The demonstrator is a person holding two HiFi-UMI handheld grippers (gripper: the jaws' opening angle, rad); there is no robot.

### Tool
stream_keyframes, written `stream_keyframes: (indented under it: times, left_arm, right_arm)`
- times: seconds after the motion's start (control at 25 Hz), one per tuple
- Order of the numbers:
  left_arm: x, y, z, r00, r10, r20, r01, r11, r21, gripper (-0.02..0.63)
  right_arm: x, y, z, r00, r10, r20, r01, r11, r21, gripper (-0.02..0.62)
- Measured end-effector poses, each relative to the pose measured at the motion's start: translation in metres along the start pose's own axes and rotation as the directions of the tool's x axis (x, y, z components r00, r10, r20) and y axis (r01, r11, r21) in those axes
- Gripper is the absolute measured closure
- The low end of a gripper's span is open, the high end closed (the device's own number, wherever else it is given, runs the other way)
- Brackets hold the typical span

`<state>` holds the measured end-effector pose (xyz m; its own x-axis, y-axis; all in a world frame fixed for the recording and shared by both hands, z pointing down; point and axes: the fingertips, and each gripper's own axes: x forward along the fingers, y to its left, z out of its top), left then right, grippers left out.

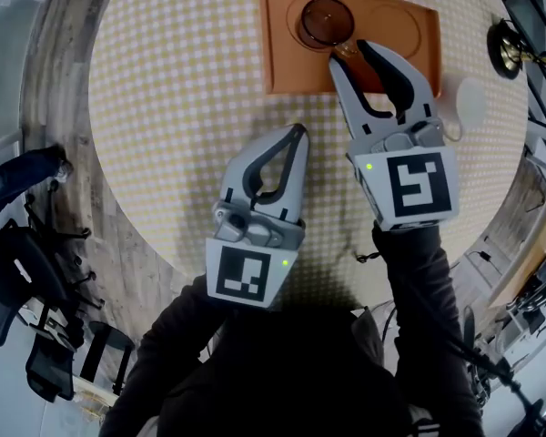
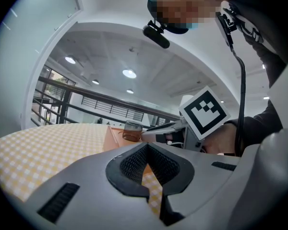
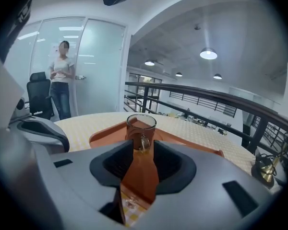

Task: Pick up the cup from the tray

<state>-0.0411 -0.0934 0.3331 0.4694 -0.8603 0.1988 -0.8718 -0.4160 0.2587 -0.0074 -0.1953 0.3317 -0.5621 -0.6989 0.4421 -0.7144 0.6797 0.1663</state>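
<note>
A brown glass cup [image 1: 325, 21] with a handle stands upright in the left part of the orange tray [image 1: 409, 25]. My right gripper [image 1: 348, 53] is over the tray's near edge, just short of the cup, open with nothing between its fingers. In the right gripper view the cup [image 3: 141, 128] is straight ahead, its handle turned toward the jaws, and the gripper [image 3: 144, 152] does not touch it. My left gripper [image 1: 298, 133] is shut and empty, over the cloth nearer me. The left gripper view shows the cup [image 2: 132, 131] and tray [image 2: 113, 137] ahead of that gripper [image 2: 148, 148].
The round table [image 1: 182, 80] has a yellow checked cloth. A small brass object [image 1: 512, 48] stands at its right edge, and a pale disc [image 1: 470, 101] lies right of the tray. Office chairs [image 1: 27, 271] stand to the left. A person [image 3: 62, 80] stands by a glass wall.
</note>
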Motion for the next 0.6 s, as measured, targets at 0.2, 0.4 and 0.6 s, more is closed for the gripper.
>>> stream_keyframes:
  times: [0.2,0.4,0.6]
  left_arm:
    - [0.005,-0.004,-0.005,1.000,-0.004,-0.001,0.004,1.000,-0.013,0.601]
    - [0.016,-0.001,-0.008,1.000,-0.002,-0.008,0.002,1.000,-0.022,0.601]
    - [0.010,0.006,-0.018,1.000,0.000,-0.016,-0.001,1.000,-0.020,0.601]
  right_arm:
    - [0.002,-0.002,-0.010,0.997,0.020,-0.073,-0.022,0.999,-0.035,0.490]
    - [0.010,-0.008,-0.014,0.993,0.031,-0.110,-0.037,0.998,-0.050,0.525]
    - [0.015,0.002,-0.020,0.990,0.029,-0.135,-0.037,0.998,-0.051,0.538]
